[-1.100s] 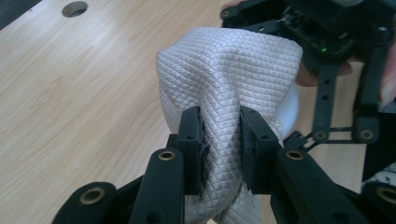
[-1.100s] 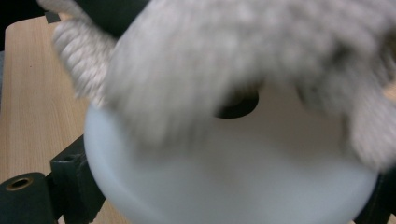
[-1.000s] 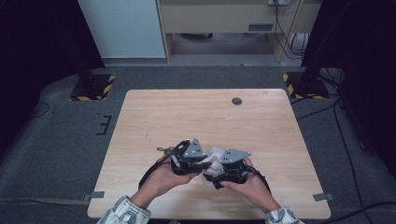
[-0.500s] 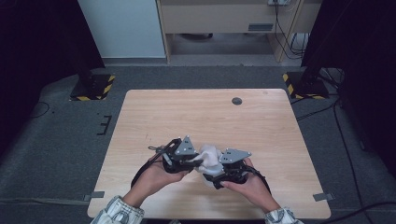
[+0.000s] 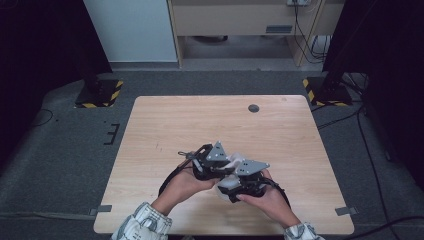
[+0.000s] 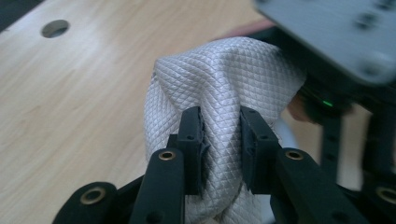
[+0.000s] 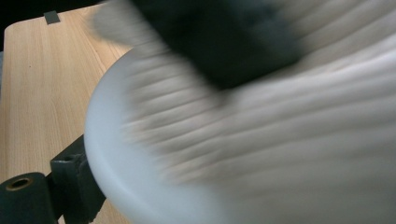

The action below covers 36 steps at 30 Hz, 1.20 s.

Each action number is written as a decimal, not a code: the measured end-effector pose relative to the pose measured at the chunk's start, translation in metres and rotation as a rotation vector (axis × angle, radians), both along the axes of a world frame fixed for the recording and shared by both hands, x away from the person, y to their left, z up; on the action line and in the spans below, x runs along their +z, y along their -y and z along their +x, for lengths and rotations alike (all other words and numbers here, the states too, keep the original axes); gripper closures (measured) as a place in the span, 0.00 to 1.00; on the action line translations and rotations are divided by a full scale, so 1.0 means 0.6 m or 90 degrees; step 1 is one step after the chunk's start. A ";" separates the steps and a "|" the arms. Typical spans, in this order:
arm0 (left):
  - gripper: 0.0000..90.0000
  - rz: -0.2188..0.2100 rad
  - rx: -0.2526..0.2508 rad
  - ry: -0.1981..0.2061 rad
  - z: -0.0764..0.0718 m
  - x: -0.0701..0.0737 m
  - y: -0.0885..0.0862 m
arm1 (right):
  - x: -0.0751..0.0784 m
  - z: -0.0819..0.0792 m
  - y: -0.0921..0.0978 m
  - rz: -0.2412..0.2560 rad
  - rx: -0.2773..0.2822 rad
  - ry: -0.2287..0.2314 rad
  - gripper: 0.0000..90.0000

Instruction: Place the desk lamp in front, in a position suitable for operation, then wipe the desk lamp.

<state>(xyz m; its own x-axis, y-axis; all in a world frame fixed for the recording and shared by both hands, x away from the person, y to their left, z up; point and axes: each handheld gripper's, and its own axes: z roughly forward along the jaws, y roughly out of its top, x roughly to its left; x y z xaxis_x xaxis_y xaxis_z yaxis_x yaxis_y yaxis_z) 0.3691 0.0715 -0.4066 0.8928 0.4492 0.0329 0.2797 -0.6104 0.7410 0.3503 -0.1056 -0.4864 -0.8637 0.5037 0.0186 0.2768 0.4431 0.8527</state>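
Over a wooden table (image 5: 165, 130), the left gripper (image 6: 219, 140) pinches a white quilted cloth (image 6: 224, 84) between nearly closed fingers (image 6: 190, 135); the right gripper (image 5: 245, 185) grips a blurred white plate (image 7: 140, 177), its fingers' gap unclear.

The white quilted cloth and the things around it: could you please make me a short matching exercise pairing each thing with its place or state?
Things:
1. white quilted cloth
2. left gripper
3. round hole in the table
4. white round object

Places or states:
A. far side of the tabletop, apart from the hands
B. pinched between two black jaws
C. blurred, close before the right gripper's camera
D. shut on fabric

Pairs: 1-B, 2-D, 3-A, 4-C
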 end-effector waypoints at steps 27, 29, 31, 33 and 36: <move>0.80 0.014 0.014 0.017 -0.011 0.008 -0.019 | -0.002 0.000 0.000 0.005 -0.004 -0.001 0.09; 0.80 0.013 0.026 0.010 -0.011 0.007 -0.037 | -0.002 0.000 -0.001 0.005 -0.005 -0.003 0.09; 0.80 0.016 0.026 0.004 -0.016 0.005 -0.051 | -0.002 0.000 -0.001 0.006 -0.006 -0.003 0.09; 0.80 0.006 0.023 -0.007 -0.026 0.001 -0.065 | -0.002 0.000 -0.002 0.005 -0.008 -0.003 0.09; 0.80 -0.005 0.001 -0.024 -0.043 -0.001 -0.067 | -0.002 0.000 -0.003 0.004 -0.011 -0.003 0.09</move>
